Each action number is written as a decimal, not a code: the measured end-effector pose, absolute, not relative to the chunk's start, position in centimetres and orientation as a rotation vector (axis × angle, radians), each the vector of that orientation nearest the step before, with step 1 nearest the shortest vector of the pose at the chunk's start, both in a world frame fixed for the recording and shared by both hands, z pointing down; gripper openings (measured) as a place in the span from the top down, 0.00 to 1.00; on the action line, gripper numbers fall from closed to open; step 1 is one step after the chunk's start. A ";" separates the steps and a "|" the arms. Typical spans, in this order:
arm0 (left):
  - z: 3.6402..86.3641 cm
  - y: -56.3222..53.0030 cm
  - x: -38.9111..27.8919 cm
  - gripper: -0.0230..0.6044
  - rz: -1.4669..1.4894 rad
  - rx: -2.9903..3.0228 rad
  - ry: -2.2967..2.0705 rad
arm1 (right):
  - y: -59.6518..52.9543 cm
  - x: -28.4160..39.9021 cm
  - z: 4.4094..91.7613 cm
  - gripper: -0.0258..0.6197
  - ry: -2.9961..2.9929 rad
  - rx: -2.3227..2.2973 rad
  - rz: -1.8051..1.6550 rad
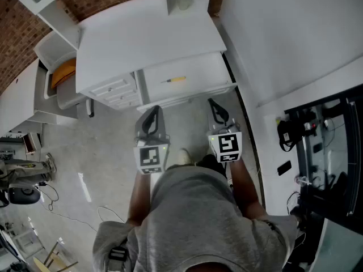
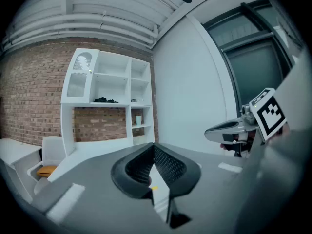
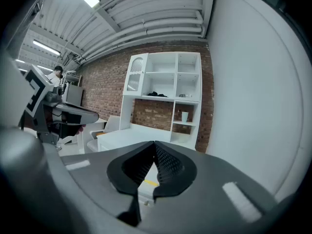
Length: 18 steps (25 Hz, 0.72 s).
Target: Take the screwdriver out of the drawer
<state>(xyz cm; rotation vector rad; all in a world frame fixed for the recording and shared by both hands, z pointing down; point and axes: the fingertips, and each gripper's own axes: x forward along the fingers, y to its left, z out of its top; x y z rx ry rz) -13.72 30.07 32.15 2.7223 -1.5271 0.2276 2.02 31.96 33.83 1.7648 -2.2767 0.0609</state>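
The screwdriver (image 1: 174,80), yellow-handled with a thin shaft, lies inside the open white drawer (image 1: 207,72) under the desk top. Both grippers hang in front of the drawer, above the floor and short of its front edge. My left gripper (image 1: 153,110) is shut with nothing in it, its fingertips meeting. My right gripper (image 1: 212,103) is also shut and holds nothing. In the left gripper view a sliver of the yellow handle (image 2: 155,187) shows below the closed gripper (image 2: 154,148). The right gripper view shows the yellow handle (image 3: 150,183) the same way below the shut gripper (image 3: 155,146).
A white desk (image 1: 147,35) stands ahead, with a stack of small closed drawers (image 1: 116,91) left of the open one. A chair with an orange cushion (image 1: 63,72) sits at the far left. A white wall (image 1: 283,33) and black equipment (image 1: 323,146) close off the right.
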 end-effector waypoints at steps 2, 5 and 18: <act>32.0 30.2 -13.9 0.94 0.226 2.724 -1.529 | 32.0 1.9 33.7 0.96 -2.278 1.765 0.059; 31.8 30.2 -14.2 0.94 0.219 2.722 -1.533 | 31.9 1.7 33.5 0.96 -2.286 1.765 0.057; 32.3 26.6 -13.6 0.94 0.234 2.659 -1.628 | 26.9 2.0 34.5 0.96 -2.345 1.655 0.053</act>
